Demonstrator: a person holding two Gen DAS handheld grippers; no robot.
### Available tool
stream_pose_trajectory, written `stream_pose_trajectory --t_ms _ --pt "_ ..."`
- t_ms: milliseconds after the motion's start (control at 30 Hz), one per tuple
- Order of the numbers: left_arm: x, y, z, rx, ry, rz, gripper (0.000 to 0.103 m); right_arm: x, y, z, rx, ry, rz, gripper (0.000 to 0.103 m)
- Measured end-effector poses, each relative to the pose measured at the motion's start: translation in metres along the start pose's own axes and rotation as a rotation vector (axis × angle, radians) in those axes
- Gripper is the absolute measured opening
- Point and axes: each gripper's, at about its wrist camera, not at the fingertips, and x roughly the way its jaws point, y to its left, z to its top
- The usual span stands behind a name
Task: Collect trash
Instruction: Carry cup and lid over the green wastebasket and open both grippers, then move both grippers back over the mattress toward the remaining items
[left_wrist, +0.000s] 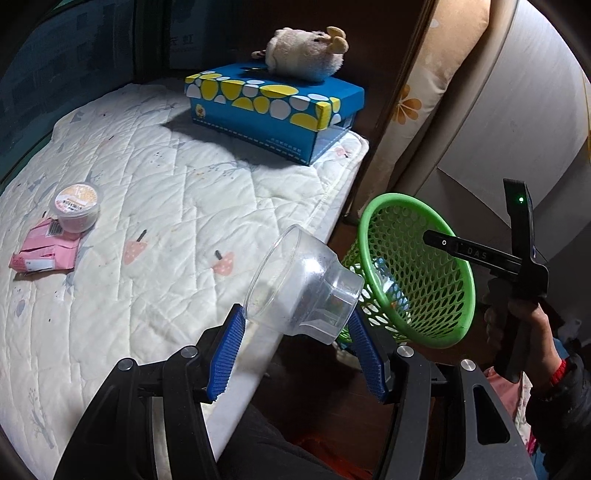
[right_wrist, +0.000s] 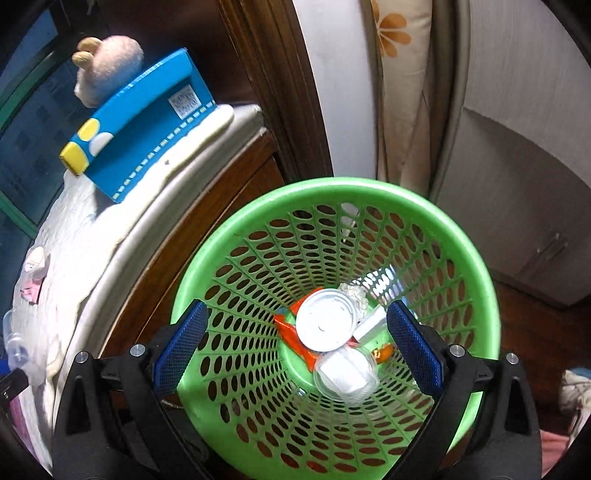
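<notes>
1. Left tongs (left_wrist: 295, 332) clamped on a clear plastic cup (left_wrist: 303, 284): blue pads pressed on either side of its narrow base, mouth tipped up and away. Held at the base, probably so the open end can be swung over the bin and let drop.
2. Right tongs (right_wrist: 295, 343) wide apart, nothing between the pads; poised directly above the mouth of the green basket (right_wrist: 476, 258), looking straight down into it.
3. Seen from the left tongs: basket (left_wrist: 436, 221) just to the right of the held cup, tilted with its mouth toward the cup, the other tool (left_wrist: 480, 254) and the hand (left_wrist: 517, 325) gripping it just right of the rim. Cannot tell what props the basket at that tilt.
4. Already in the basket bottom, between the right pads: a white round lid (right_wrist: 325, 319), a second clear cup (right_wrist: 347, 373), an orange wrapper (right_wrist: 291, 332), a crumpled tissue (right_wrist: 354, 295).
5. Still to collect, far left of the left tongs and well apart from the basket: a small lidded tub (left_wrist: 75, 206) touching a pink packet (left_wrist: 44, 251).
6. Surface: a white quilted mattress (left_wrist: 166, 203) with small mushroom prints, edge running just beside the basket, dark wooden frame beneath.
7. Ahead of the left tongs, at the mattress's far corner: a blue tissue box (left_wrist: 273, 110) with a plush toy (left_wrist: 306, 55) on top, likely not trash.
8. Room: dim, floral curtain (left_wrist: 424, 92) and pale cupboard doors beyond the basket.
</notes>
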Motion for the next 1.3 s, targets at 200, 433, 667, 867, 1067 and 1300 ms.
stream_pose_trajectory --t_ms 200,433,667,867,1067,1300 --pt "0.019 -0.034 0.013 0.055 0.024 -0.052 0.056 -0.033 0.000 -0.009 -0.025 -0.045 -0.014 0.096" --pt "0.046 -0.075 0.026 0.118 0.058 -0.101 0.056 -0.065 -0.012 -0.024 0.008 -0.091 -0.017 0.096" --pt "0.070 -0.111 0.039 0.160 0.091 -0.140 0.056 -0.084 -0.028 -0.035 0.027 -0.117 -0.035 0.096" --pt "0.081 -0.130 0.047 0.170 0.106 -0.171 0.056 -0.091 -0.040 -0.042 0.058 -0.126 -0.033 0.096" --pt "0.080 -0.136 0.051 0.166 0.104 -0.190 0.059 -0.093 -0.044 -0.046 0.074 -0.125 -0.027 0.096" --pt "0.068 -0.118 0.047 0.127 0.098 -0.174 0.059 -0.095 -0.033 -0.044 0.054 -0.133 -0.003 0.096"
